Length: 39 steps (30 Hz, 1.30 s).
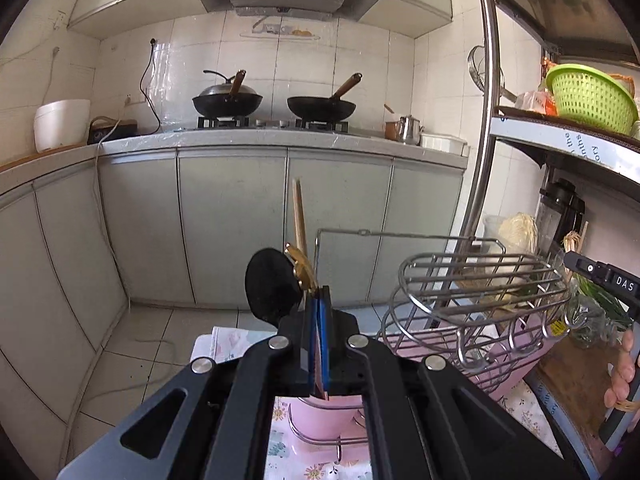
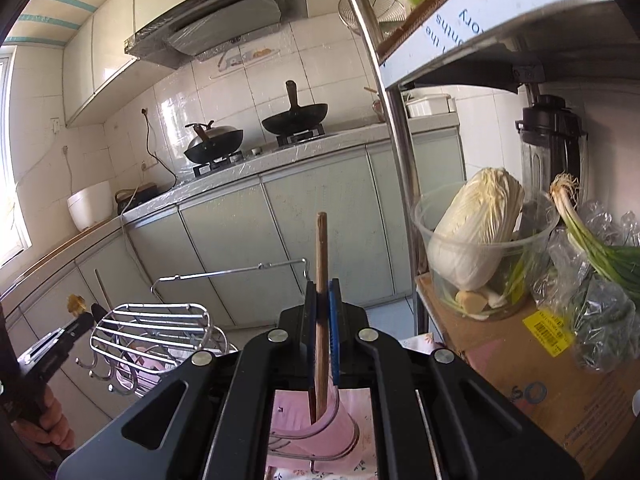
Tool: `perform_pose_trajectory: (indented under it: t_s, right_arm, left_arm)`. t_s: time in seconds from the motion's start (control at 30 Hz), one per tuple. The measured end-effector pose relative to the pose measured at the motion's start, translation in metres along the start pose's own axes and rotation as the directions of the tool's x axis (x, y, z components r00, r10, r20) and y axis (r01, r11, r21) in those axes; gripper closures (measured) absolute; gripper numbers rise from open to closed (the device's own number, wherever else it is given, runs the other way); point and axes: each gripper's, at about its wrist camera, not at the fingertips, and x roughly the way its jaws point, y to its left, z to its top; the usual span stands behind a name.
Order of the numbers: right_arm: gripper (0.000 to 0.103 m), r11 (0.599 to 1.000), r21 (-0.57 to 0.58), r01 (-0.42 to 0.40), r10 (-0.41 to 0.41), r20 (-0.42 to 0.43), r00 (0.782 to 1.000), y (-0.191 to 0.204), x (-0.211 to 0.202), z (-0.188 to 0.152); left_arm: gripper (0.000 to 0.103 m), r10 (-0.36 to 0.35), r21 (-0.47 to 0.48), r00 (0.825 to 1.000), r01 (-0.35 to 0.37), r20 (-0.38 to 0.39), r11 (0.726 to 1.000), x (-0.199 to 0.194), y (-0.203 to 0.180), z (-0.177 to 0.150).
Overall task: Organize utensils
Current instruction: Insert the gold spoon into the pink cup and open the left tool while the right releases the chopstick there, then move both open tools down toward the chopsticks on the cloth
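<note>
My left gripper (image 1: 319,294) is shut on a small bundle of utensils that stick up past its blue pads: wooden chopsticks (image 1: 298,212), a black spoon (image 1: 271,289) and a gold-coloured piece (image 1: 301,267). Under it stands a pink holder (image 1: 322,414) in a wire rack (image 1: 480,292) with hooks. My right gripper (image 2: 322,285) is shut on an upright wooden handle (image 2: 321,248) whose lower end reaches down into the pink holder (image 2: 320,432). The left gripper (image 2: 78,326) shows at the left of the right wrist view, beside the rack (image 2: 152,328). At the right edge of the left wrist view, a hand holds the right gripper's body (image 1: 600,276).
Across the floor runs a counter (image 1: 280,140) with two woks (image 1: 228,102) on a stove and a rice cooker (image 1: 60,124). To the right, a metal shelf post (image 2: 396,128), a cabbage (image 2: 476,236) in a clear tub, scallions (image 2: 588,240), a cardboard box (image 2: 520,368), a green basket (image 1: 588,96).
</note>
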Motion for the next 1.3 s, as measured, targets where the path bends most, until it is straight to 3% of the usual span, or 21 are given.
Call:
perform_pose_trajectory:
  t_s: [0.23,0.3,0.33,0.37,0.4,0.5,0.53,0.9,1.3]
  right_arm:
    - [0.097,1.000,-0.004,0.005,-0.005,-0.036,0.999,0.000,0.001,-0.009]
    - [0.097,1.000,-0.003,-0.001,0.001,-0.051,0.999,-0.001,0.000,-0.010]
    - [0.097,1.000,-0.003,-0.005,0.005,-0.062,0.998,-0.001,0.001,-0.011]
    - [0.096,1.000,-0.002,-0.007,0.007,-0.071,0.997,-0.001,0.001,-0.012]
    - [0.092,1.000,0.001,-0.005,0.005,-0.080,0.997,-0.002,0.001,-0.013]
    - [0.066,1.000,0.024,-0.021,0.023,-0.096,0.995,-0.005,0.000,-0.018]
    - [0.063,0.999,0.026,-0.019,0.022,-0.096,0.995,-0.005,-0.002,-0.019]
    - [0.063,0.997,0.067,-0.026,0.037,-0.169,0.985,-0.006,-0.021,-0.054]
    - [0.063,0.992,0.119,-0.037,0.071,-0.292,0.954,0.009,-0.035,-0.119]
  left_arm:
    - [0.100,-0.004,-0.035,0.995,0.000,-0.098,0.999,0.022,0.004,-0.016]
    - [0.092,-0.008,-0.044,0.994,0.004,-0.110,0.999,0.022,0.006,-0.019]
    - [0.080,-0.007,-0.047,0.994,0.002,-0.108,0.999,0.021,0.007,-0.020]
    - [0.076,-0.007,-0.048,0.994,0.002,-0.108,0.999,0.019,0.008,-0.022]
    - [0.076,-0.007,-0.048,0.994,0.002,-0.111,0.999,0.018,0.008,-0.023]
    - [0.076,-0.009,-0.050,0.992,0.003,-0.125,0.999,0.015,0.010,-0.027]
    - [0.076,-0.011,-0.053,0.992,0.004,-0.128,0.999,0.014,0.011,-0.028]
    - [0.076,-0.068,-0.102,0.982,0.050,-0.174,0.993,-0.012,0.010,-0.053]
    - [0.076,-0.161,-0.123,0.945,0.131,-0.283,0.984,-0.026,-0.012,-0.102]
